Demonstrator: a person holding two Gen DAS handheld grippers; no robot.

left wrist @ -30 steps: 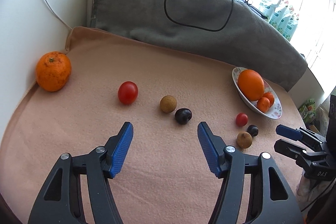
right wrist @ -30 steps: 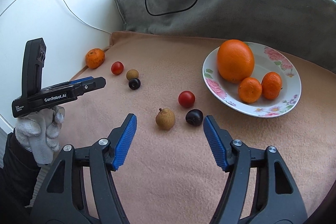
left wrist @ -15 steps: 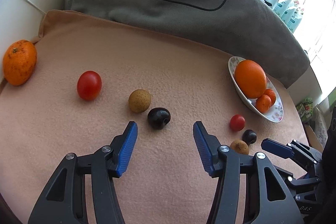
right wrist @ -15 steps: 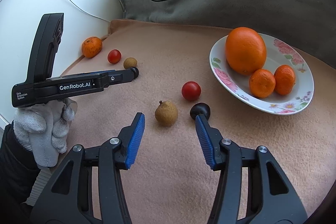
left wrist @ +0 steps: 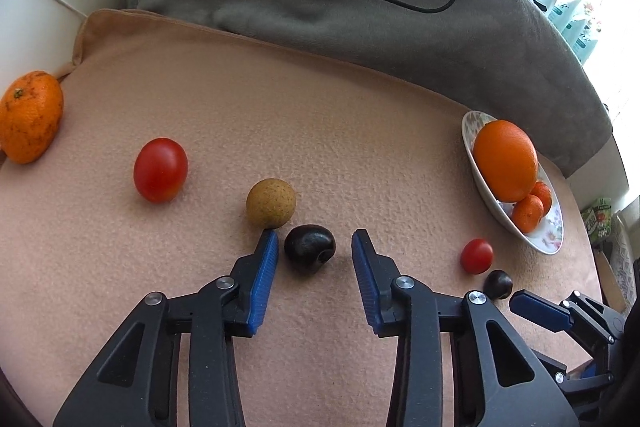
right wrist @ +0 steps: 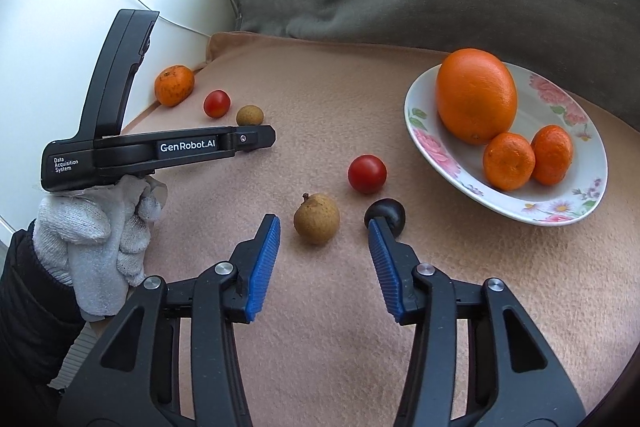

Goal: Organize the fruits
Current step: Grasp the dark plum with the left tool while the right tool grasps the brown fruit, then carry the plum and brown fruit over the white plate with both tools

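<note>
**Both grippers closing in on loose fruit**

Three citrus fruits are already sitting in the white floral-rimmed plate (right wrist: 508, 215): one large orange (right wrist: 475, 95) and two small mandarins. Seven pieces are lying loose on the peach fleece blanket (left wrist: 320, 115), so I'd judge most of the sorting is left.

The left gripper (left wrist: 315, 251) is standing unclenched, straddling a dark glossy round fruit (left wrist: 310, 247), which is sitting close to the left blue pad. A tan speckled ball-shaped fruit (left wrist: 271, 203) is lying just beyond that pad's tip.

The right gripper (right wrist: 323, 239) is likewise spread and holding nothing, with a brown stemmed longan-like fruit (right wrist: 317, 218) lying between its tips.
</note>
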